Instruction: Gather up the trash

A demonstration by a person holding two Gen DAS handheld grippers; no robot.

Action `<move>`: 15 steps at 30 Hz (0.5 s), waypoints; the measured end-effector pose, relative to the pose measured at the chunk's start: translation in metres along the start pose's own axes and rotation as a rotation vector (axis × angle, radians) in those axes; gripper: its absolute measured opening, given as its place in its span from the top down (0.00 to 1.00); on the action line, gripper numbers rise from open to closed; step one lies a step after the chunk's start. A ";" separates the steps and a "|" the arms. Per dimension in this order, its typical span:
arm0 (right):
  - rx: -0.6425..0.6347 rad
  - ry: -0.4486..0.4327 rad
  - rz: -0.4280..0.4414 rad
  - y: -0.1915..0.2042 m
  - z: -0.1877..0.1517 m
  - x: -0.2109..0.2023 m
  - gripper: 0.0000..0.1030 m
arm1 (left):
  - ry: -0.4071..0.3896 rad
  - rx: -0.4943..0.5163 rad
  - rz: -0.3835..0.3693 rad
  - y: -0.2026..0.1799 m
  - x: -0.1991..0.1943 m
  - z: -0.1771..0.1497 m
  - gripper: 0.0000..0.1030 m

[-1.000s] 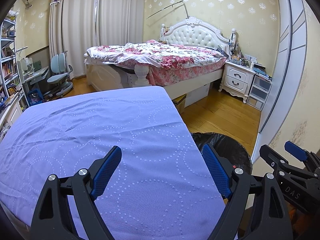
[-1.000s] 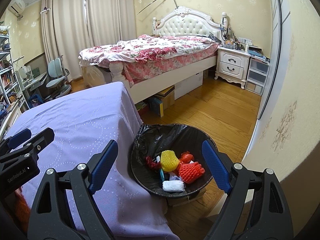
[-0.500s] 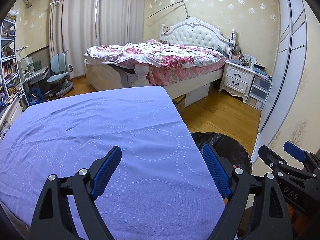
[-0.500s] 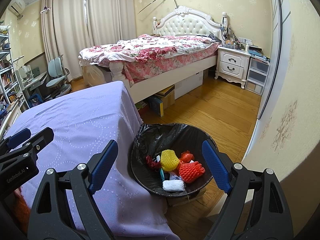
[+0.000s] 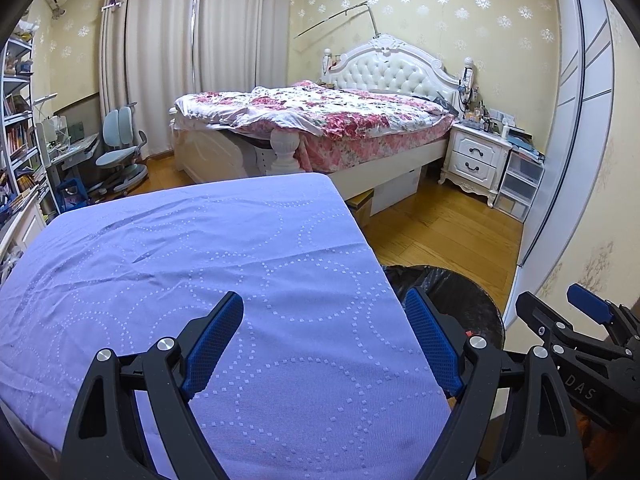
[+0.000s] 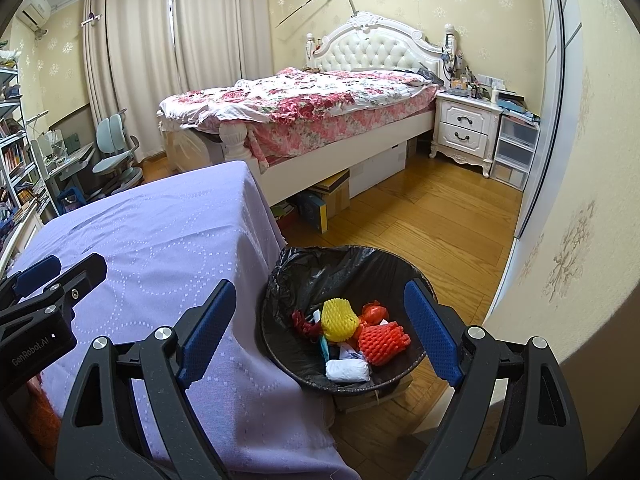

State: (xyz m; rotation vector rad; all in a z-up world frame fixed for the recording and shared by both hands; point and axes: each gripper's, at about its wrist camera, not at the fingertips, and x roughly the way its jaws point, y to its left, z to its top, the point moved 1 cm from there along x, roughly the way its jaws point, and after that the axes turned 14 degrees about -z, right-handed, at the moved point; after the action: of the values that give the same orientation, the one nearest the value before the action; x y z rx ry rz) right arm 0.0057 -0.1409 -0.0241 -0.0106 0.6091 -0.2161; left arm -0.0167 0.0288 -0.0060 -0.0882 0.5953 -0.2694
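A round bin with a black liner (image 6: 316, 268) stands on the floor by the right edge of the lilac-covered table (image 6: 160, 232). Inside lie a yellow foam net (image 6: 339, 319), a red foam net (image 6: 382, 342), red wrappers (image 6: 374, 313) and a white wad (image 6: 347, 370). My right gripper (image 6: 320, 328) hovers open above the bin with nothing between its fingers. My left gripper (image 5: 322, 340) hangs open over the bare tablecloth (image 5: 200, 264), empty too. The bin's rim (image 5: 460, 292) peeks past the table's edge in the left wrist view, where the right gripper (image 5: 576, 316) also shows at the far right.
A bed with a floral quilt (image 6: 304, 104) stands behind the table, boxes (image 6: 324, 200) under it. A white nightstand (image 6: 466, 130) and plastic drawers (image 6: 514, 152) line the right wall. A desk chair (image 5: 120, 152) and bookshelves (image 5: 16, 140) stand at the left. Wooden floor (image 6: 420, 224) lies between bin and bed.
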 end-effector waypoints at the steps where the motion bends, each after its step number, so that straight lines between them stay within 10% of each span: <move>1: 0.000 0.001 0.000 0.000 0.000 0.000 0.18 | -0.001 0.001 0.002 -0.001 -0.001 0.000 0.19; 15: 0.000 0.002 0.000 0.000 0.000 0.000 0.18 | 0.003 0.011 -0.014 -0.007 -0.004 0.001 0.19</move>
State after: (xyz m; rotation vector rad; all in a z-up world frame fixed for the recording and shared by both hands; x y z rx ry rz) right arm 0.0059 -0.1411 -0.0241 -0.0102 0.6107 -0.2163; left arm -0.0206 0.0229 -0.0022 -0.0818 0.5959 -0.2858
